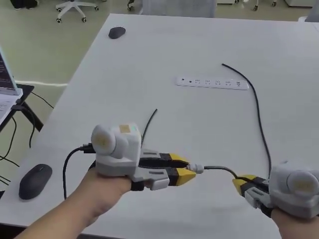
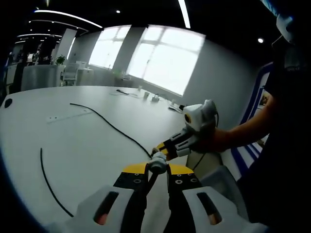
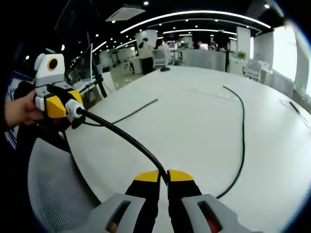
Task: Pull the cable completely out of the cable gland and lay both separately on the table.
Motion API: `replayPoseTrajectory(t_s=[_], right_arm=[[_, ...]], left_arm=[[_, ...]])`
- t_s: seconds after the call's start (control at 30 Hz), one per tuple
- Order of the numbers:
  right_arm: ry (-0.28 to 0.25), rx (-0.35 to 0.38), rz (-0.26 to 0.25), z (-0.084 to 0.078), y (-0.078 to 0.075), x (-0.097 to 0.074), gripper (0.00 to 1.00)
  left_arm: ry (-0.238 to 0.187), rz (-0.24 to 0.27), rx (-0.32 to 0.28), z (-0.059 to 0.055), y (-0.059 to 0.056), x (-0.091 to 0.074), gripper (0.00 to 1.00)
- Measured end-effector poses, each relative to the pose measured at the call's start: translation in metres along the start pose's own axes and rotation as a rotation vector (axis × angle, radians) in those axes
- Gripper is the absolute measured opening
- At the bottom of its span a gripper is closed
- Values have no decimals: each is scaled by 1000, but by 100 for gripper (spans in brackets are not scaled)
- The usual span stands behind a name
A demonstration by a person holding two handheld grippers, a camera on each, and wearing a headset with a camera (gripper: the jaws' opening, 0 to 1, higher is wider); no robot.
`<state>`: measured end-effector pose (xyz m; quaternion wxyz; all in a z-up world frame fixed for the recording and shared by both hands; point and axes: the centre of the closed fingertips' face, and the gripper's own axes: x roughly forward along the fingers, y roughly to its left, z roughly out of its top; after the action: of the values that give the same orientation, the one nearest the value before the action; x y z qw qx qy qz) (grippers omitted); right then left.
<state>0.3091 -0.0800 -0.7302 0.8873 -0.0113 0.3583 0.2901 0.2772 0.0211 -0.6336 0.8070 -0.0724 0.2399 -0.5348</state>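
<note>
L gripper (image 1: 186,168) clamps the cable gland (image 1: 196,169); R gripper (image 1: 239,181) is pinched shut on the cable (image 1: 217,169) close by, above the table (image 1: 149,59). Cable runs L-to-R between them, so pull prob. goes rightward.

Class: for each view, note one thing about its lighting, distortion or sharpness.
Head view: even light, straight table edges. Left gripper view: windows blown out, person dark. Right gripper view: fisheye bows the ceiling lights; cable sharp.
</note>
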Motion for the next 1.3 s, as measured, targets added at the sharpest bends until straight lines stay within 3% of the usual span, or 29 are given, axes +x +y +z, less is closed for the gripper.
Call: replayPoseTrajectory(t_s=[0.03,0.1,0.3,0.53,0.6,0.7,0.8,0.93,1.07,1.17,1.3], right_arm=[[15,23,-3,-3,0,1,0],[13,-18,-18,-2,0,3,0],[-24,-6,-16,7,-2,-3,1],[-43,-100,-19,6,-1,-12,2],[-45,-195,-25,7,-2,-14,2],[-55,-278,-15,10,3,-20,5],[-71,-363,-30,22,7,-30,19],[-93,-507,6,43,28,-39,22],[-77,-584,72,52,55,-39,19],[-83,-664,80,62,70,-36,15],[-66,-719,88,61,79,-26,11]], left_arm=[[9,-2,5,-2,-2,1,15],[19,-1,9,-4,-2,2,15],[1,14,-8,-1,4,-2,15],[18,29,-17,-6,6,-2,15],[18,30,-16,-5,5,-2,15],[13,34,-21,-3,6,-2,15],[16,39,-20,-3,8,-3,15],[22,41,-23,-4,8,-1,15],[29,44,-7,-4,8,1,15],[34,45,16,-3,9,2,15],[37,47,25,-3,10,2,15]])
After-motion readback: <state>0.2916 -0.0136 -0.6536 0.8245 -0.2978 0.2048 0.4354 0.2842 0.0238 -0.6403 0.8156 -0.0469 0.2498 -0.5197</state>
